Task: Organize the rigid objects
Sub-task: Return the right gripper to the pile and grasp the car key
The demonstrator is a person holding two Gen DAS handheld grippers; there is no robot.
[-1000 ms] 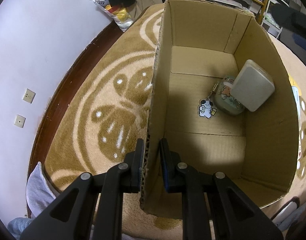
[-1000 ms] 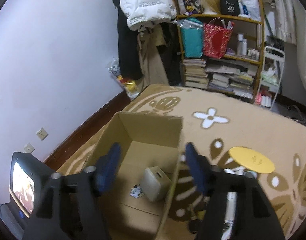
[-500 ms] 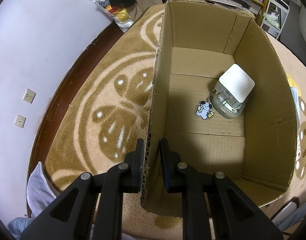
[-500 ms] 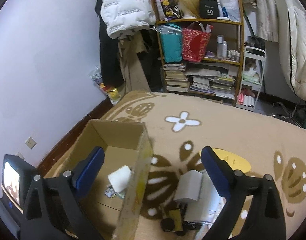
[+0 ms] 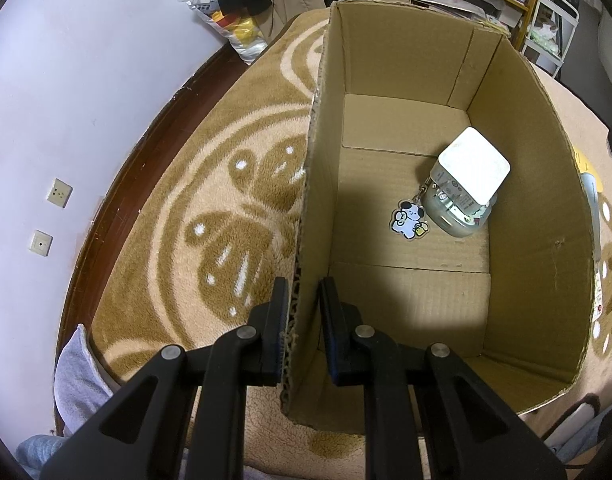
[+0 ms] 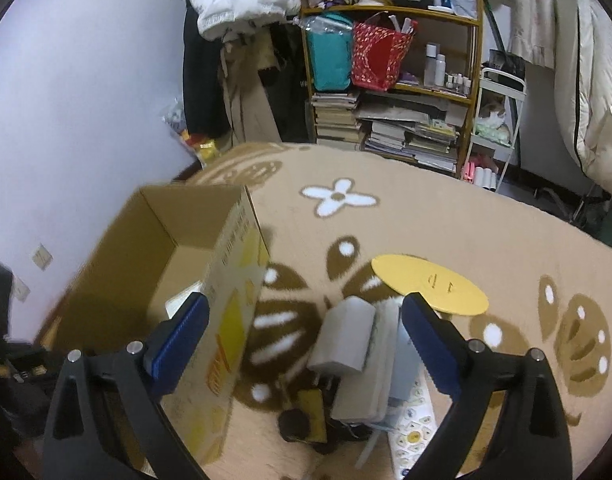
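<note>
My left gripper (image 5: 302, 312) is shut on the left wall of the open cardboard box (image 5: 318, 200), near its front corner. Inside the box a white square charger (image 5: 472, 168) rests on a round tin (image 5: 458, 216) with a cartoon dog keychain (image 5: 410, 220) beside it. My right gripper (image 6: 306, 328) is open and empty above the carpet, just right of the box (image 6: 234, 280). Below it lie a grey-white block (image 6: 346, 340), a pale book (image 6: 370, 372), a yellow-black item (image 6: 310, 412) and a white remote (image 6: 414, 428).
A yellow disc (image 6: 430, 284) lies on the patterned carpet (image 6: 426, 216) beyond the pile. A full bookshelf (image 6: 398, 80) and hanging clothes stand at the back. The wall with sockets (image 5: 60, 192) is to the left of the box.
The white charger dropped from my right gripper and settled on the tin in the box. My right gripper moved right, out over the pile on the carpet. The left gripper kept its hold.
</note>
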